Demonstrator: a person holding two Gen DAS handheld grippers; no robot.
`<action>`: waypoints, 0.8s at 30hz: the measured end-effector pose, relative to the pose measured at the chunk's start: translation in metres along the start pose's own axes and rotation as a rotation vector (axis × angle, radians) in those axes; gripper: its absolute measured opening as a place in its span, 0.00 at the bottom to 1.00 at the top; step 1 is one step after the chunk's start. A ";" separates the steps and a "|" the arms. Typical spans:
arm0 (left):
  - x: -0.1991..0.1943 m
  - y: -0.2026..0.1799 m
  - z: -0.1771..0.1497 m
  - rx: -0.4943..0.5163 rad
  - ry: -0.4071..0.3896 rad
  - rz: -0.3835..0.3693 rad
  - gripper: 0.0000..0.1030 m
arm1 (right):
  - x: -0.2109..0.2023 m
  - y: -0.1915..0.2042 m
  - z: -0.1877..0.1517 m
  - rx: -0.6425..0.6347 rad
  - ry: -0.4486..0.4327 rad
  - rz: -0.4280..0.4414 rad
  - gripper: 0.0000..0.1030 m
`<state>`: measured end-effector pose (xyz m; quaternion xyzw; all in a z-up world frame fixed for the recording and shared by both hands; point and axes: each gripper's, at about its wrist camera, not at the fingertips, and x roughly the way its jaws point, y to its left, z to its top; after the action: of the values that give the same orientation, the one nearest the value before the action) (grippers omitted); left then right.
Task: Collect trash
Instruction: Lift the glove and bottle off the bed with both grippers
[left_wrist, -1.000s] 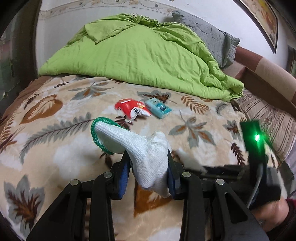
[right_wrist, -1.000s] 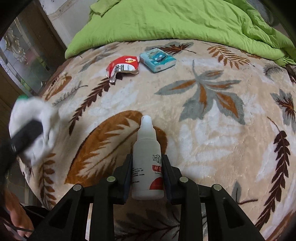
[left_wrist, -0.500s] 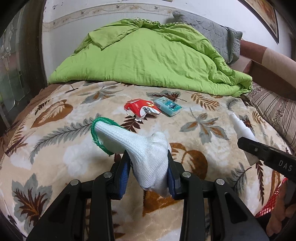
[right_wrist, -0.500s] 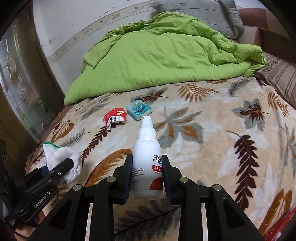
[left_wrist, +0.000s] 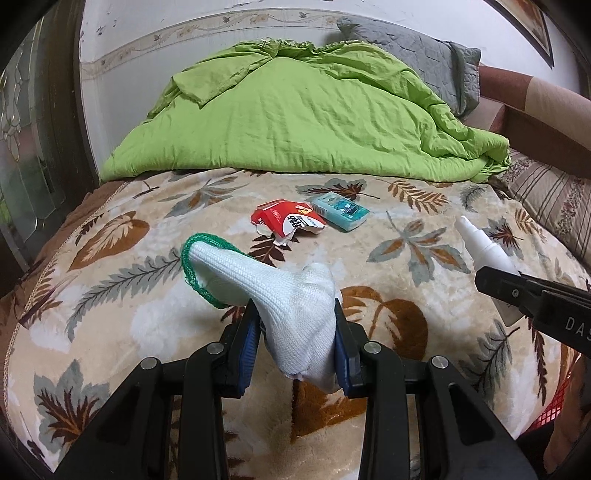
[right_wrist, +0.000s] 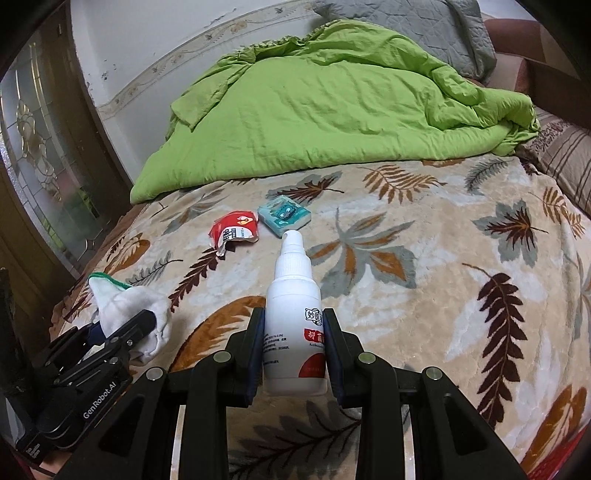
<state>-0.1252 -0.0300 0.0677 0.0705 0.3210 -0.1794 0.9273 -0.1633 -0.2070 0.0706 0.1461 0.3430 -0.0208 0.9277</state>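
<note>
Left gripper (left_wrist: 297, 347): clamped on the white glove (left_wrist: 280, 299), its green cuff sticking out toward 10 o'clock; the hold is the same as a second ago, jaws no wider or narrower.
Right gripper (right_wrist: 295, 349): closed around the white spray bottle (right_wrist: 295, 325), nozzle pointing to 12 o'clock; grip also unchanged.
What changed: the right gripper has lifted and tipped up, so its view now takes in the green duvet (right_wrist: 332, 107) and the wall rather than only the leaf-print blanket (right_wrist: 443, 280). The bottle is now off the blanket, carried in the air.
Left view: the bottle and right gripper now show at 3 o'clock.
Still lying out: red crumpled packet (left_wrist: 288, 221) and teal tissue pack (left_wrist: 340, 212), touching or nearly so, at 12 o'clock on the blanket.
Reading for the task: both hands seem loaded, so a drop-off is likely due; a red mesh edge (left_wrist: 554, 410) at 4 o'clock may be the bin, though I cannot tell.
</note>
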 end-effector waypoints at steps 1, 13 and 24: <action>0.000 -0.001 0.000 0.002 0.000 0.000 0.33 | -0.001 0.000 0.000 -0.002 -0.001 0.002 0.31; 0.002 -0.005 0.000 0.014 -0.002 0.003 0.33 | 0.000 -0.001 0.001 0.000 -0.001 0.004 0.31; 0.001 -0.007 -0.001 0.014 -0.004 0.000 0.33 | -0.003 -0.002 -0.001 0.011 -0.007 0.018 0.31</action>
<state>-0.1277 -0.0366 0.0661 0.0764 0.3179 -0.1818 0.9274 -0.1664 -0.2090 0.0714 0.1543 0.3385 -0.0150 0.9281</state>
